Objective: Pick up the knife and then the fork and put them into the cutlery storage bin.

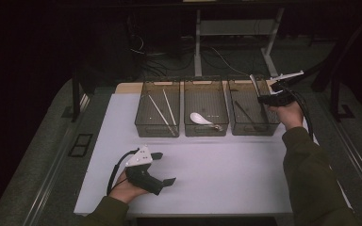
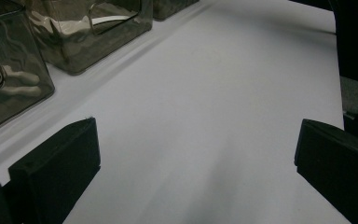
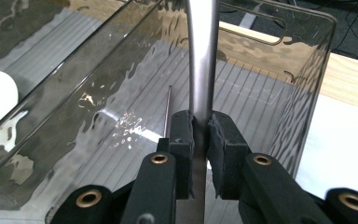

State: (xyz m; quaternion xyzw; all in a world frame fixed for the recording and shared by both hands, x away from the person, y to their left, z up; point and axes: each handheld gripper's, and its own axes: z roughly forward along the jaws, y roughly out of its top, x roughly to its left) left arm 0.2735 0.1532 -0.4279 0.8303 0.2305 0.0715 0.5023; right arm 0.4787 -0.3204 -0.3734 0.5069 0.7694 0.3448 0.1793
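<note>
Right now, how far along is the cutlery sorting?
Done: chopsticks lie in the left bin, a white spoon in the middle bin. In hand: right gripper clamps a metal utensil over the right bin. Left: release it there. Left gripper rests open on the table.

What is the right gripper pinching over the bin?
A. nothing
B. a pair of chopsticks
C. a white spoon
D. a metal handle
D: in the right gripper view the right gripper has its black pads pressed on a smooth metal handle above the clear right-hand bin.
</note>
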